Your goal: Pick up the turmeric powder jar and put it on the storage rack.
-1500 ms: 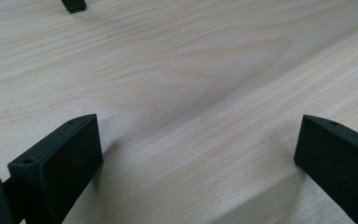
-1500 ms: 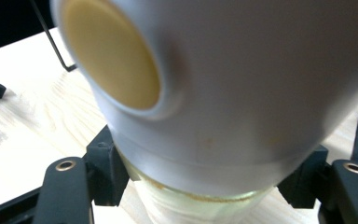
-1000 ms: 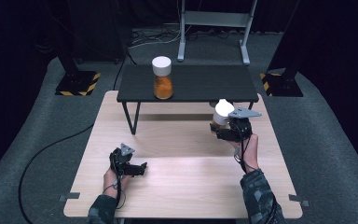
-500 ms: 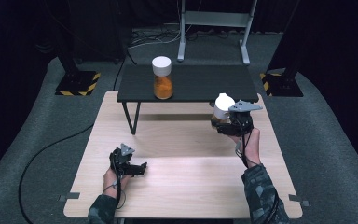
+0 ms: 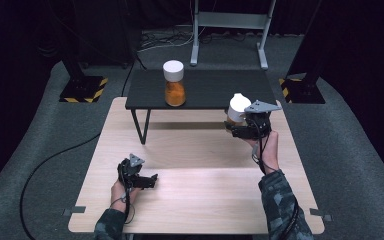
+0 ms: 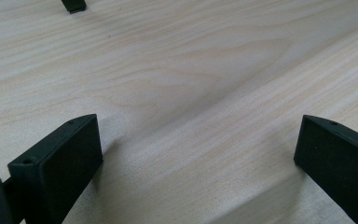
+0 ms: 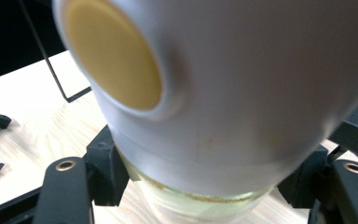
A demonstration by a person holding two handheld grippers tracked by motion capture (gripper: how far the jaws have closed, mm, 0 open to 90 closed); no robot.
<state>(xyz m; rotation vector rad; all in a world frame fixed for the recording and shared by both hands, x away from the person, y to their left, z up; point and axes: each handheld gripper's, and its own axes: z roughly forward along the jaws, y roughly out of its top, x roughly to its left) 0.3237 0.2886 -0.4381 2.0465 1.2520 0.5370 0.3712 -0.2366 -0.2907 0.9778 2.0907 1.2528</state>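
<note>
Hovering beside the black shelf's (image 5: 200,90) edge, right gripper (image 5: 240,126) seemingly clamps a jar (image 5: 237,107).

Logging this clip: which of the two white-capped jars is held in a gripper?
The jar at the right, clamped below its white cap by the right gripper. The other jar, with orange contents, stands free on the black shelf.

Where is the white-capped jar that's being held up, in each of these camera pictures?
High view: white-capped jar at right of centre, in the right gripper.
Right gripper view: jar close up, between the jaws.
Left gripper view: not in it.
Shared landmark: the wooden table.
</note>
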